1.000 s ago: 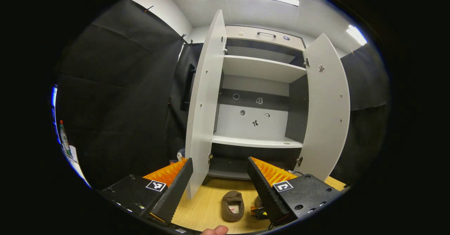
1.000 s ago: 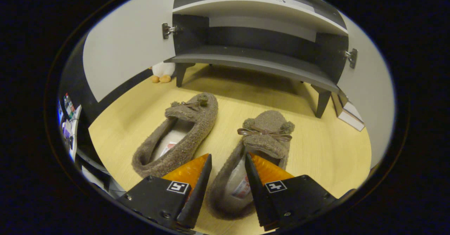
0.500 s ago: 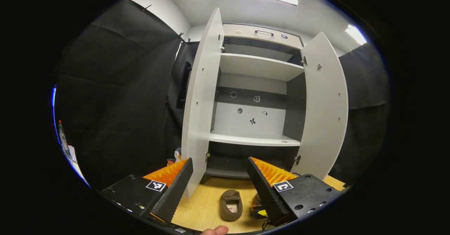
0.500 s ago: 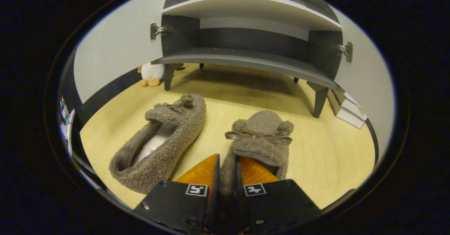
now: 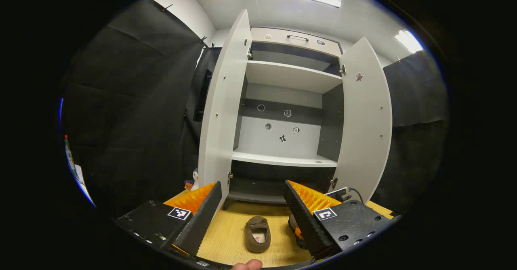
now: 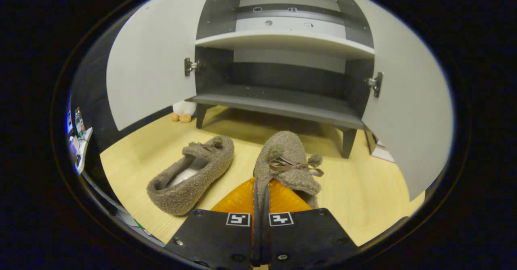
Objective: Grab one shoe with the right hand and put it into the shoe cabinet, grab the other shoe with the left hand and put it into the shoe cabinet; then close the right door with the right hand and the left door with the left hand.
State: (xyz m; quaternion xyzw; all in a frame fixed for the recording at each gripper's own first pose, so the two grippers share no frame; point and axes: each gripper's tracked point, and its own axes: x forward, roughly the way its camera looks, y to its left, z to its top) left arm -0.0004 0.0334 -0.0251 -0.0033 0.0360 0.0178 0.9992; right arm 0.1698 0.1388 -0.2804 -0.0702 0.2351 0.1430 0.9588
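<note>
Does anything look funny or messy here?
Nothing is broken or spilled. One slipper hangs pinched by its side wall in the right gripper, so it tips up. The other slipper lies slanted on the floor. Both cabinet doors stand wide open, and a small toy sits beside the cabinet leg.

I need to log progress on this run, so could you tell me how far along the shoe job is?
Nothing is stowed yet. In hand: the right claw is shut on the side wall of the right shoe. Left to do: the other shoe lies on the floor, the left claw is open, and the cabinet's left door and right door stand open.
</note>
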